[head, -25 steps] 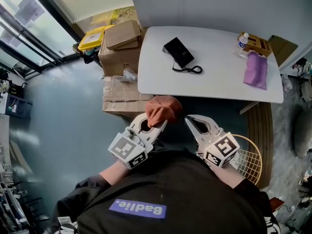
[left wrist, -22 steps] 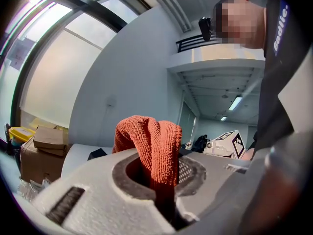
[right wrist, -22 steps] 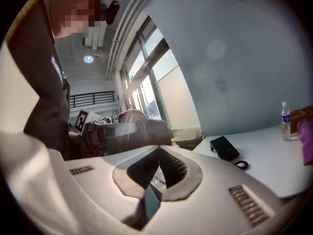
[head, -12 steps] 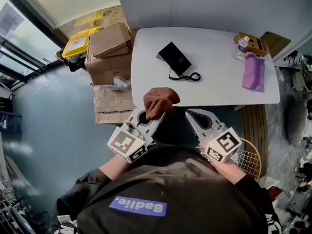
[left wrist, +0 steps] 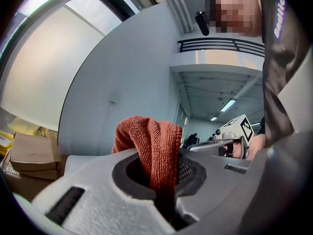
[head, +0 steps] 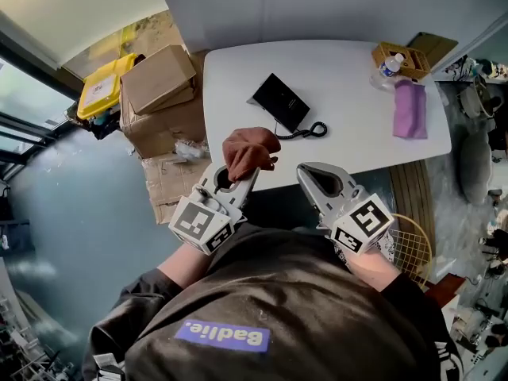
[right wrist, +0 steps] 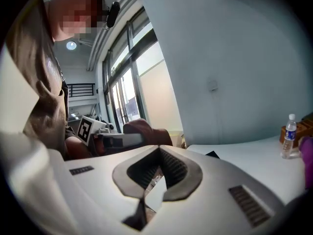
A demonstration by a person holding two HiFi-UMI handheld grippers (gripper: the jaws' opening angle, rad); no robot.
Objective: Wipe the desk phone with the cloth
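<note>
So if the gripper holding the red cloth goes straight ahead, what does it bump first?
Probably the black desk phone: the left gripper, shut on the rust-red cloth, points across the white table toward it. If it sits below the tabletop, the near edge comes first; height is unclear.

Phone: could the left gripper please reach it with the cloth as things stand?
Probably yes: the left gripper, shut on the cloth, is at the table's near edge, only bare table before the phone.

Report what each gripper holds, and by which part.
Left gripper pinches the red cloth by a gathered fold, the rest bunched above. Right gripper holds nothing.
</note>
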